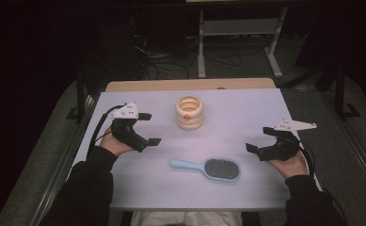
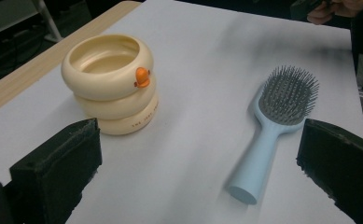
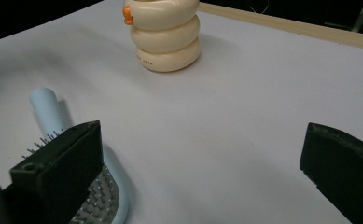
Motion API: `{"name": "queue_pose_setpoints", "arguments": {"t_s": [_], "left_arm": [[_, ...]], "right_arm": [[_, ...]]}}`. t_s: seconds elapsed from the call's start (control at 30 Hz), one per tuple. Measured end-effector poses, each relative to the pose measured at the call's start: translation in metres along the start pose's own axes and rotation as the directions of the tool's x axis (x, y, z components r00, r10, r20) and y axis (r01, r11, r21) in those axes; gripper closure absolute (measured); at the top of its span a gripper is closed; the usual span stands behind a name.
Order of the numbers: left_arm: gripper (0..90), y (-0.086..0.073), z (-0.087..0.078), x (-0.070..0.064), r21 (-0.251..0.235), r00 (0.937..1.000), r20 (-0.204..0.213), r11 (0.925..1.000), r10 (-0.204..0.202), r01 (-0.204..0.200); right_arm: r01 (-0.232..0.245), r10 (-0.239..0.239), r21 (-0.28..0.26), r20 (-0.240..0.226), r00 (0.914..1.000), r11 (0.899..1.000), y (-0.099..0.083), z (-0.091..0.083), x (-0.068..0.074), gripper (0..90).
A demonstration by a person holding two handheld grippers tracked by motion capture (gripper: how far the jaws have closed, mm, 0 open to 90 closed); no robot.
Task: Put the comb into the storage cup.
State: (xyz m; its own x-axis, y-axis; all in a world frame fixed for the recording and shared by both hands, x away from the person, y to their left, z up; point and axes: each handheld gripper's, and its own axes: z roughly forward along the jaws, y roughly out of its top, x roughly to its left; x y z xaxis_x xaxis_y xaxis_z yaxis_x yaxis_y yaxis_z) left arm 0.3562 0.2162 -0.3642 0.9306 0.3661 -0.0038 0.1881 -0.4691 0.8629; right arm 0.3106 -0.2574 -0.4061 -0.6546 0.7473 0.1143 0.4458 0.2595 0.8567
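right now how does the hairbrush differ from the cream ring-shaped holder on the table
The hairbrush is pale blue with grey bristles; the ring holder is cream with a small orange beak. The hairbrush lies flat, bristles up, handle toward the left gripper; the ring holder stands upright, open at the top. The hairbrush is long and low, the ring holder round and taller. Both rest on the table, untouched.
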Motion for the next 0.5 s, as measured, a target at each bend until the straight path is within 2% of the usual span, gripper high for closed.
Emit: {"name": "queue_pose_setpoints", "arguments": {"t_s": [0.5], "left_arm": [[0.0,0.001,0.018,-0.004,0.028,0.9986,0.052,0.9996,0.006,-0.007]], "right_arm": [[0.011,-0.011,0.009,-0.006,0.9999,1.0,0.0,0.001,0.001,0.0]]}}
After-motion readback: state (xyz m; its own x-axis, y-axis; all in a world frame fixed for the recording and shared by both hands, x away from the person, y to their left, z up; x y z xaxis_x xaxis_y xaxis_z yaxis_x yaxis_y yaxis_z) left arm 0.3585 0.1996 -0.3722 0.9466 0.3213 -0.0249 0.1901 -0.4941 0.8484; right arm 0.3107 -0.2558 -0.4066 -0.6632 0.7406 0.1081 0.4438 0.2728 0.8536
